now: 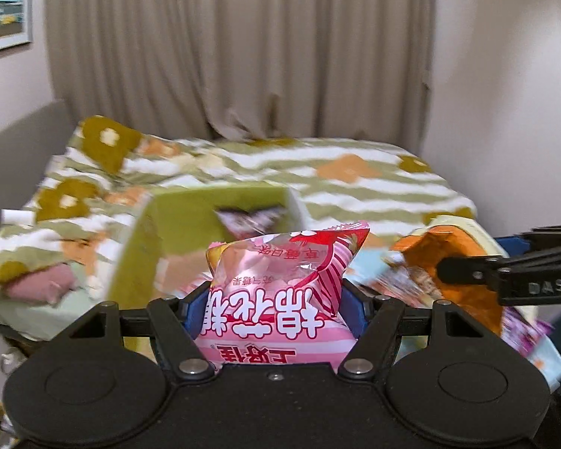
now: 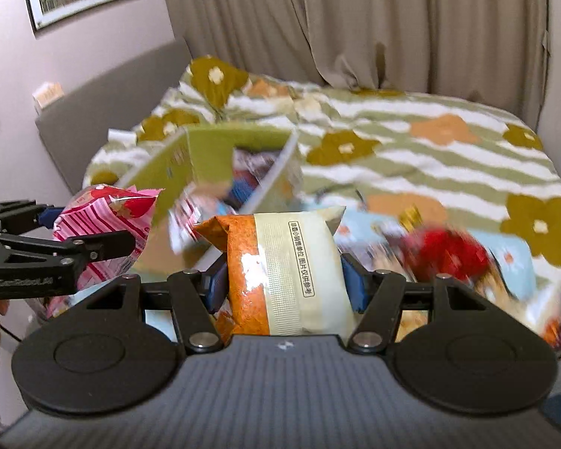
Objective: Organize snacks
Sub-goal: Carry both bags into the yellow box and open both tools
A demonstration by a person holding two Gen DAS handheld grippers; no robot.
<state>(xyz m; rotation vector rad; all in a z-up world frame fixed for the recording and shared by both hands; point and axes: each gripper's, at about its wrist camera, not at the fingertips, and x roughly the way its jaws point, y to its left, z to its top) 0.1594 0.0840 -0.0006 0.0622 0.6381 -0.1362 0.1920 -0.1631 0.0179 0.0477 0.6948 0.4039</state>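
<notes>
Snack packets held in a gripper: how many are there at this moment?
2. The pink packet is in the left gripper; the orange-and-cream packet is in the right gripper. Other snacks lie blurred on the bed, unheld.

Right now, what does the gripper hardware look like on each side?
Both are black scissor-linkage grippers with silver pivot bolts, two round discs on the base and blue pads on the fingers. The left gripper has a smooth black body; seen from the right wrist, its side carries blurred pale lettering. The right gripper has a grey ribbed body; its finger arm reads "DAS" in the left view. No cables show.
</notes>
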